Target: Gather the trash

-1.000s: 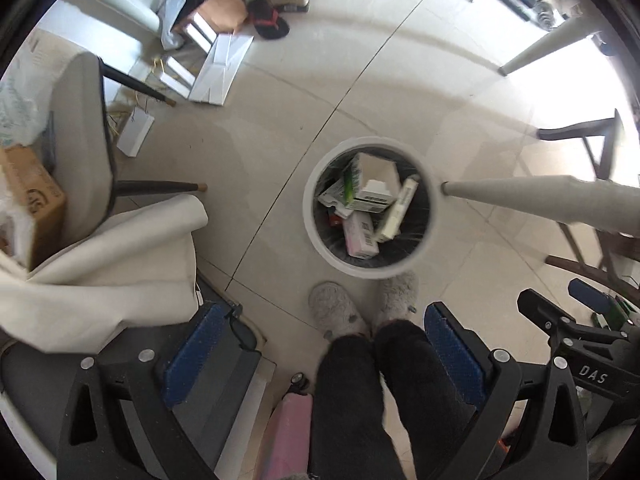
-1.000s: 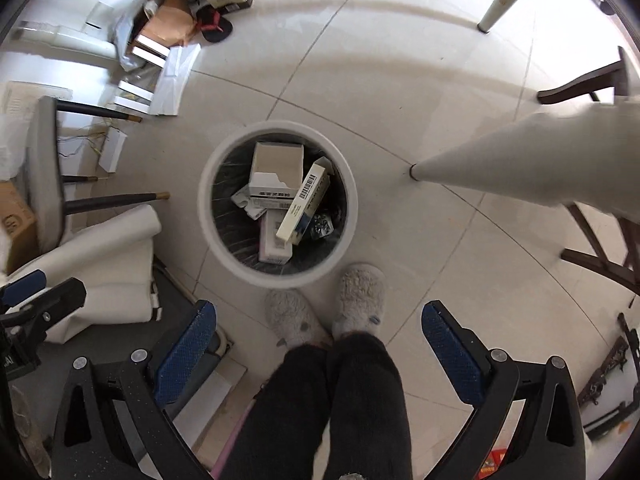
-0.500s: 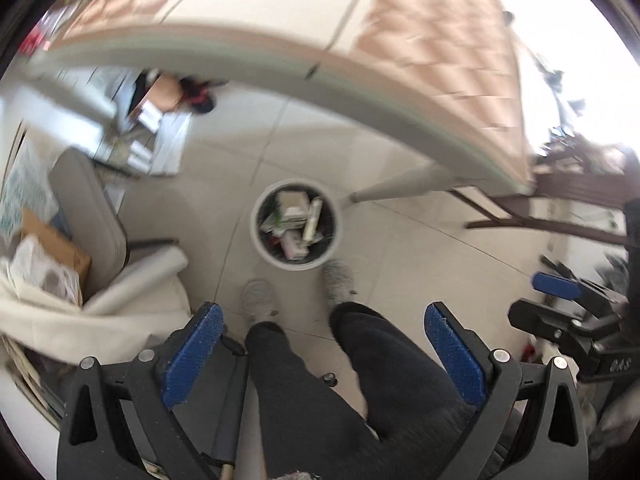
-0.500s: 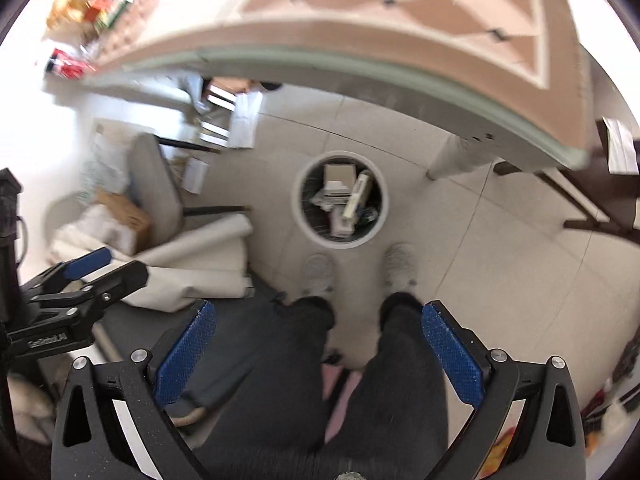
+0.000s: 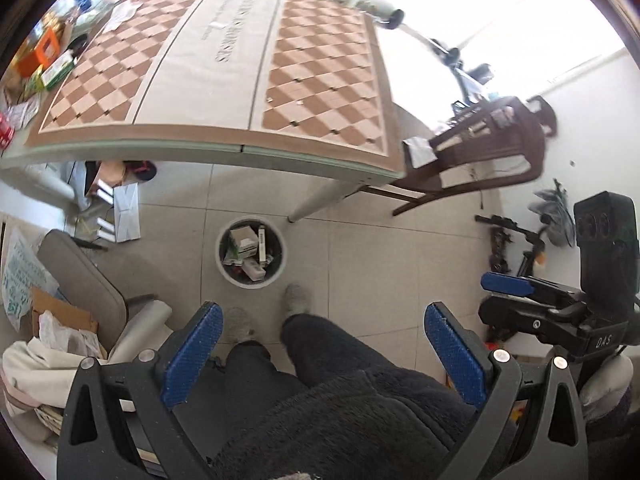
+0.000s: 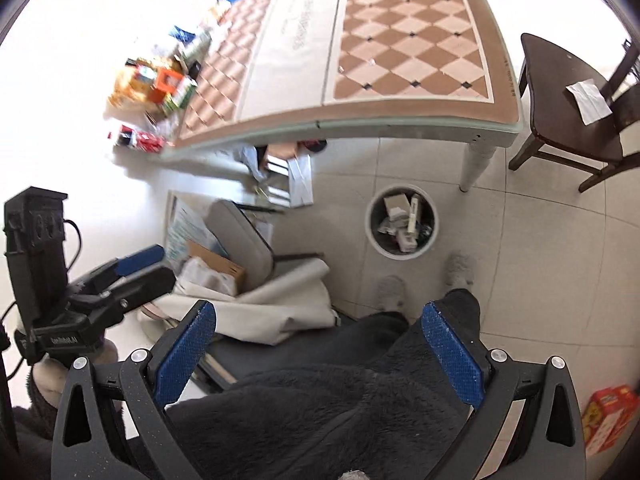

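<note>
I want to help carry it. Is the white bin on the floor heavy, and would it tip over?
Probably light: the bin holds mostly small cardboard boxes. It looks wide and low, so it should stand steady. If carried tilted, the loose long box could slide out.

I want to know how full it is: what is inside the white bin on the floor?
The white bin holds several small cardboard boxes and crumpled wrappers on a dark liner. Whatever lies beneath that top layer is covered, so its real depth of trash cannot be seen.
</note>
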A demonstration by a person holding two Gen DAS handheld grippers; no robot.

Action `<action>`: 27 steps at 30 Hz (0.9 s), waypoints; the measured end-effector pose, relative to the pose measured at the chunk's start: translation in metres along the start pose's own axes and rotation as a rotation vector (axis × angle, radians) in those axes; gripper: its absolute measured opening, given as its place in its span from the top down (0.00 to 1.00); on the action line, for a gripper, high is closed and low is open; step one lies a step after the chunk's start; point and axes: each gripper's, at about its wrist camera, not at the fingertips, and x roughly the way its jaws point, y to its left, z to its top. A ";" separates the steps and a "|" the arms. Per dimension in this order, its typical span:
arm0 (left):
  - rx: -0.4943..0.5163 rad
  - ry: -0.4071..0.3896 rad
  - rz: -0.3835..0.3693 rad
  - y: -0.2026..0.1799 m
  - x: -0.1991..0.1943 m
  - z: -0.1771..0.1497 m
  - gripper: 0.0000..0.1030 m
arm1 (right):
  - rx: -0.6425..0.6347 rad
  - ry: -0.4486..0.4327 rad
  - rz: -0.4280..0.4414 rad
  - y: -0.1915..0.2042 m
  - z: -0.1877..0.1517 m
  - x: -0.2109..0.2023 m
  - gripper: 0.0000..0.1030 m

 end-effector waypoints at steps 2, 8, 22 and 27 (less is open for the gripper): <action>0.021 -0.009 -0.015 -0.005 -0.009 -0.004 0.00 | 0.010 -0.023 0.001 0.011 -0.009 -0.011 0.00; 0.023 -0.043 -0.029 -0.013 -0.026 -0.012 0.00 | 0.017 -0.061 -0.027 0.021 -0.024 -0.026 0.00; 0.011 -0.078 -0.029 -0.014 -0.036 -0.025 0.00 | -0.003 -0.069 -0.027 0.015 -0.029 -0.031 0.00; 0.020 -0.079 -0.025 -0.016 -0.036 -0.025 0.00 | 0.001 -0.071 -0.026 0.013 -0.031 -0.033 0.00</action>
